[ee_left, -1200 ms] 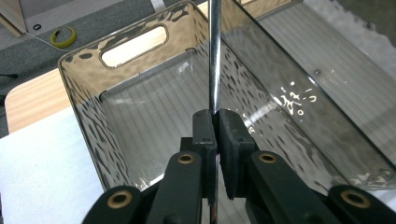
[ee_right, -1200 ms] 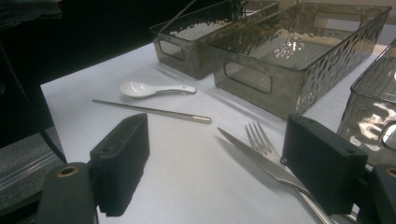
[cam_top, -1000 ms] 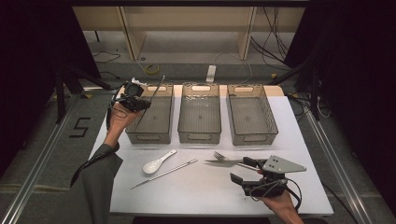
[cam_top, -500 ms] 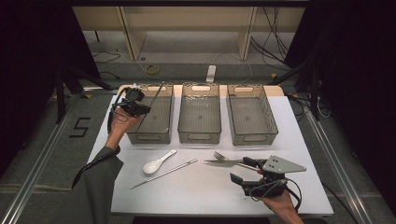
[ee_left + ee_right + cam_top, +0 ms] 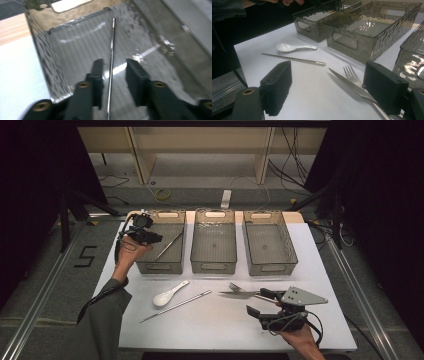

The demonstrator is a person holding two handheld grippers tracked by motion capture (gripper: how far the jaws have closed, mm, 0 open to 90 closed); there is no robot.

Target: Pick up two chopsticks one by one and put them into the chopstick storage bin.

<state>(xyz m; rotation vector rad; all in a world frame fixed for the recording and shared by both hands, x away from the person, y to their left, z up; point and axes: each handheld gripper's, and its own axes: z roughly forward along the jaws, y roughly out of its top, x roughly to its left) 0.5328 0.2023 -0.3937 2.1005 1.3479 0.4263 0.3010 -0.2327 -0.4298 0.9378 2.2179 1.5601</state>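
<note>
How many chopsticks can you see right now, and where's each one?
2. One chopstick lies slanted in the left bin, between the open left gripper's pads; the other chopstick lies on the table by the spoon.

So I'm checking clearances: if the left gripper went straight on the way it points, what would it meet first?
Probably the metal chopstick lying loose between its open fingers; those have just been opening. Past it comes the floor of the leftmost bin, though depth is hard to judge.

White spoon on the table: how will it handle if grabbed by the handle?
The white spoon looks glazed ceramic, so probably slippery between hard pads and chippable if dropped. Its bowl looks heavier than the thin handle, so it may pivot bowl-down. Likely stiff.
</note>
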